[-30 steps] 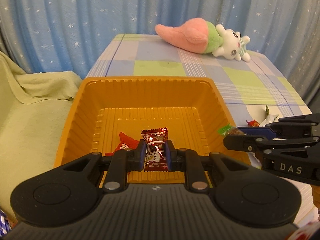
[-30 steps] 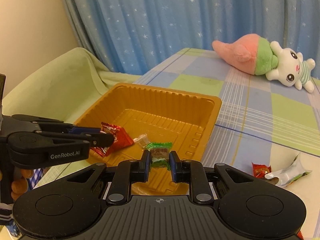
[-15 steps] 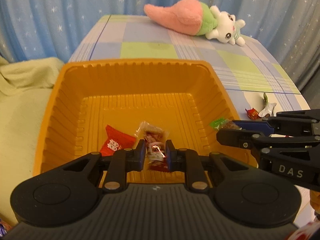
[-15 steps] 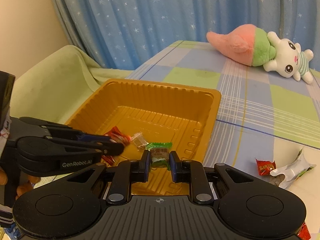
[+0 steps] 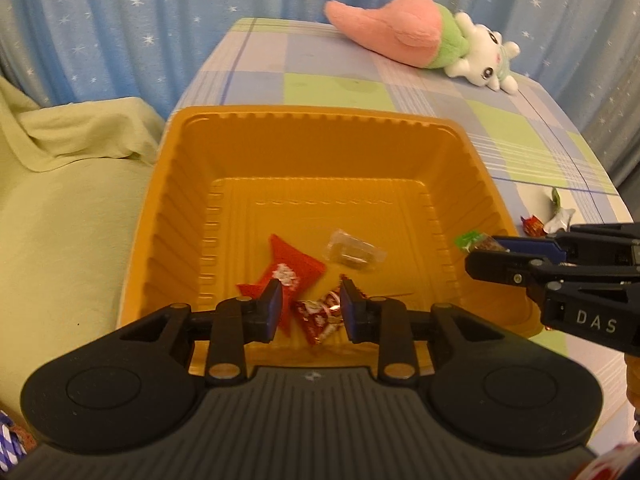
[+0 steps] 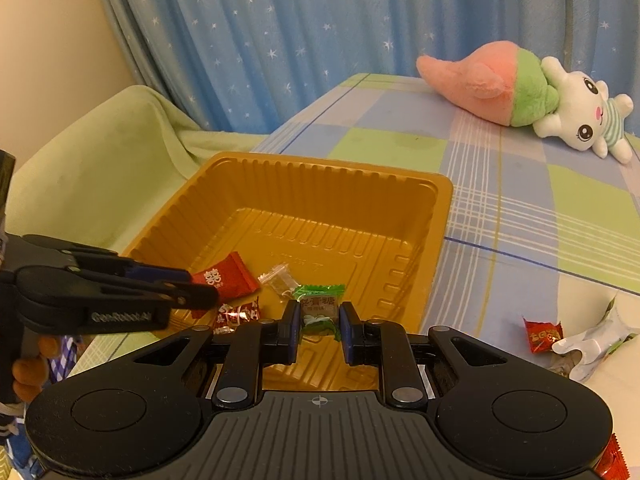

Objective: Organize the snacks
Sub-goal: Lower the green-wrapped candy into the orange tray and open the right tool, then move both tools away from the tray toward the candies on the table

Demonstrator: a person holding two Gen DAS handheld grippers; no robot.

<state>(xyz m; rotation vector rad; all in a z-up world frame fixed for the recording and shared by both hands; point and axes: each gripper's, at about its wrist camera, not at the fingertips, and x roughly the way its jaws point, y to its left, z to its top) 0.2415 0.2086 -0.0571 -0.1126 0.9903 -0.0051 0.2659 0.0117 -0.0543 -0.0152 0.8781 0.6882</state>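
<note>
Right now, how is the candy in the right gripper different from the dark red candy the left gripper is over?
The green-wrapped candy is clamped between the right gripper fingers, held above the orange tray. The dark red foil candy lies loose on the tray floor, with the left gripper open around it. One wrapper is green with a brown label, the other shiny red foil. Both are small wrapped sweets with crimped ends.

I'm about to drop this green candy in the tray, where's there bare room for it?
The orange tray is bare across its far half, up to the back wall, and along its right wall. The near-left is crowded: the red packet, clear wrapper and foil candy cluster there, under the left gripper.
</note>
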